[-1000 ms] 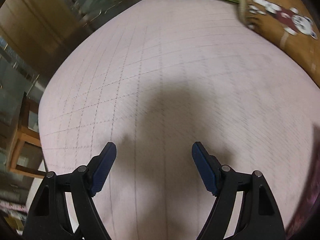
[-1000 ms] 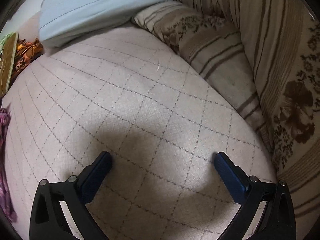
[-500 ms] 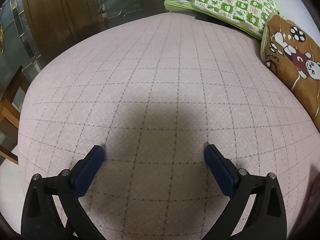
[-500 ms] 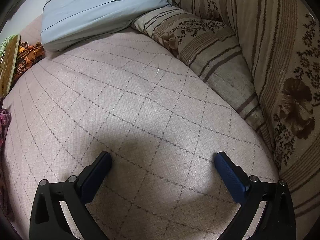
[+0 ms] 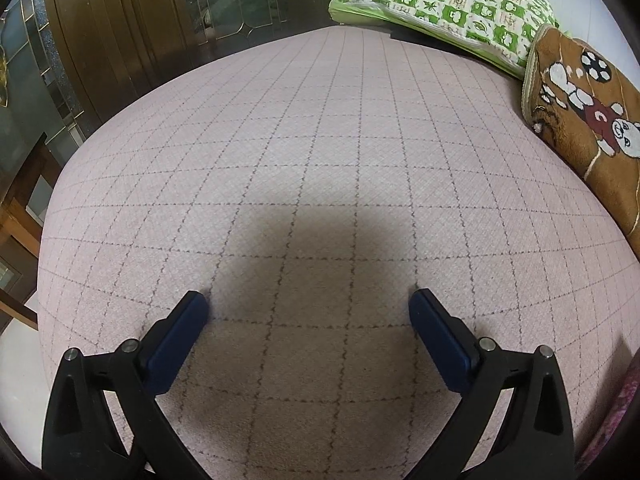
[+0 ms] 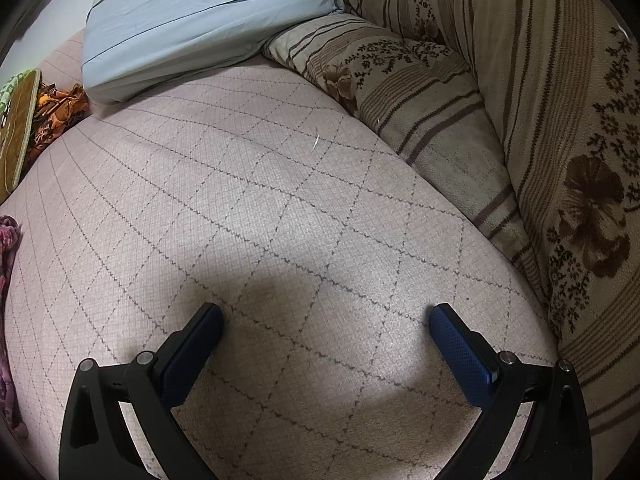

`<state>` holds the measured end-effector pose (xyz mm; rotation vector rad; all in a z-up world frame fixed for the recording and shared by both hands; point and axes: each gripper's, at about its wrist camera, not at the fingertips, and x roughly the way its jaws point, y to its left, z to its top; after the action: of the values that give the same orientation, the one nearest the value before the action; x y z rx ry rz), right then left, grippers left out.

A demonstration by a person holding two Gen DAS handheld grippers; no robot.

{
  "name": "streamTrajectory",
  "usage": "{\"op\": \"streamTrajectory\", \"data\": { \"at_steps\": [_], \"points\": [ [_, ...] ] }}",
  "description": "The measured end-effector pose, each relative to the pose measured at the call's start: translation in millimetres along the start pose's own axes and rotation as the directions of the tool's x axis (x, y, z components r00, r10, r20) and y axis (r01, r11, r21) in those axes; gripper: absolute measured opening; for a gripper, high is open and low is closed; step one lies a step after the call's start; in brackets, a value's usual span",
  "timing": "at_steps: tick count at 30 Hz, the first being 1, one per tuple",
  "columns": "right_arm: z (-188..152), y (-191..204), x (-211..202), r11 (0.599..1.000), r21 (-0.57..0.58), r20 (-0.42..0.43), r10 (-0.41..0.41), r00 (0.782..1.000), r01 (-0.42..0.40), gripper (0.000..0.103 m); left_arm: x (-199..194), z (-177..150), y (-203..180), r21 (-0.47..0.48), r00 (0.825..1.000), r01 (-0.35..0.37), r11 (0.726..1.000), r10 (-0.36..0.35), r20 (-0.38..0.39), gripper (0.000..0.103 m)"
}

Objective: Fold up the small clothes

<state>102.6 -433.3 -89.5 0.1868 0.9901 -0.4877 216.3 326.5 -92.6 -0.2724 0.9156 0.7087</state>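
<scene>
- The left gripper (image 5: 308, 304), a black two-finger claw with dark blue pads (image 5: 176, 340), is seen spread wide, with nothing held between its fingers.
- Beneath and ahead of it, a pale pink quilted bedcover with a grid of dark stitched lines (image 5: 320, 140) is shown; whether the fingertips touch the cover cannot be told, though their shadow is cast just ahead of them.
- Far ahead and to the right of the left claw, a green-and-white checked pillow (image 5: 440, 4) is laid at the cover's far edge, and a brown plush blanket with cartoon figures (image 5: 580, 120) is found beside it, nearer on the right.
- At the lower right rim of the left view, a sliver of magenta patterned cloth (image 5: 624, 400) is glimpsed, well clear of the claw.
- The right gripper (image 6: 326, 316) is likewise held wide apart, and nothing is gripped by it.
- To the left of the right claw, the same magenta patterned garment (image 6: 8, 248) is seen at the frame's edge, lying on the cover and untouched.
- Ahead of the right claw, a light blue folded bedding bundle (image 6: 192, 20) is stacked; a beige striped floral blanket (image 6: 540, 140) is heaped along its right side.
- An orange patterned cloth (image 6: 60, 108) is tucked far ahead to the left.
</scene>
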Motion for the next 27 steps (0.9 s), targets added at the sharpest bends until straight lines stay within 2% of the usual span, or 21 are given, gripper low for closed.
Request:
{"op": "streamTrajectory", "data": {
  "at_steps": [27],
  "points": [
    [-0.2, -0.2, 0.3, 1.000, 0.000, 0.004, 0.001, 1.000, -0.001, 0.102, 2.5, 3.0, 1.3, -0.001, 1.000, 0.000, 1.000, 0.000, 0.001, 0.103]
  ]
}}
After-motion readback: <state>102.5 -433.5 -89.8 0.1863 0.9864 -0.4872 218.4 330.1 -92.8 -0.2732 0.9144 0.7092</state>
